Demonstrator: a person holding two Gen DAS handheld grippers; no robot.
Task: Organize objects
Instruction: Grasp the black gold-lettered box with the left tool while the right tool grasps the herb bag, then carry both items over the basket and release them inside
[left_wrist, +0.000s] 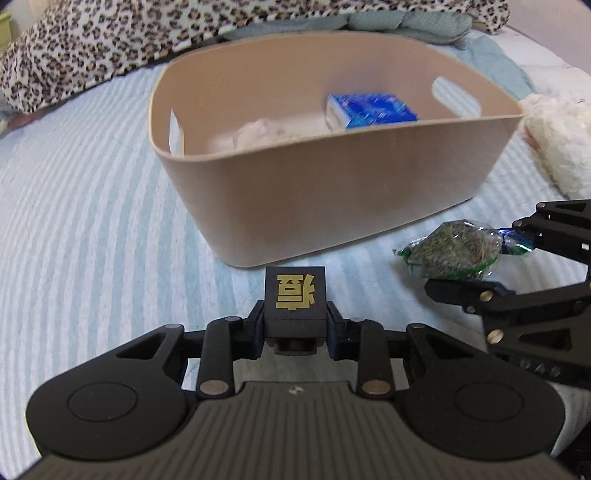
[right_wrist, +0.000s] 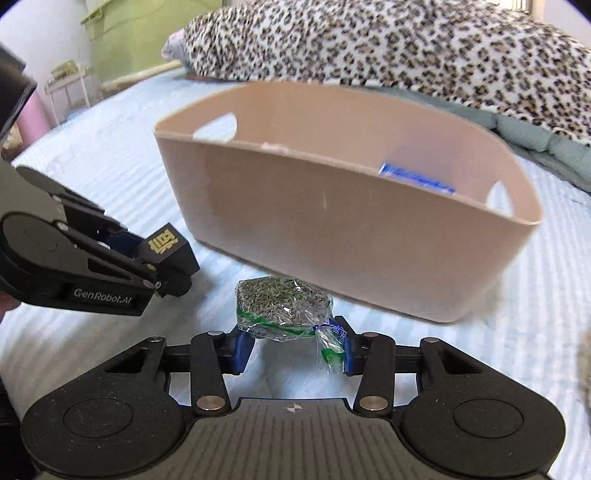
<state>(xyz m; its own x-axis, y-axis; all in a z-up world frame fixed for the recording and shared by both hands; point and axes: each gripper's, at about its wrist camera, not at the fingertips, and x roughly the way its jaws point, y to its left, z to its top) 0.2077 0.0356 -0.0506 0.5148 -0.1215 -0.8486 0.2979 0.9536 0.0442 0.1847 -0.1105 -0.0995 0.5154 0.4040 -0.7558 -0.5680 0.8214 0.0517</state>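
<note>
While gripped crosswise, herb packet (right_wrist: 282, 308), twisted end at right tool (right_wrist: 291, 349)

Bed (right_wrist: 110, 155) with pale blue striped quilt, leopard-print blanket (right_wrist: 406, 48) at far side, green cabinet (right_wrist: 125, 40) and white wall (right_wrist: 40, 44) behind. Daylight.

A bed covered with a pale blue striped quilt (left_wrist: 92, 206) fills both views. A leopard-print blanket (right_wrist: 406, 48) lies bunched across its far side, partly over a grey-green padded quilt (right_wrist: 546, 140). In the left wrist view a fluffy cream-white cloth (left_wrist: 557, 144) rests on the bed at the right edge. In the right wrist view, beyond the bed at upper left, stand a light green cabinet (right_wrist: 125, 40) and a small white rack (right_wrist: 70, 85), blurred.
</note>
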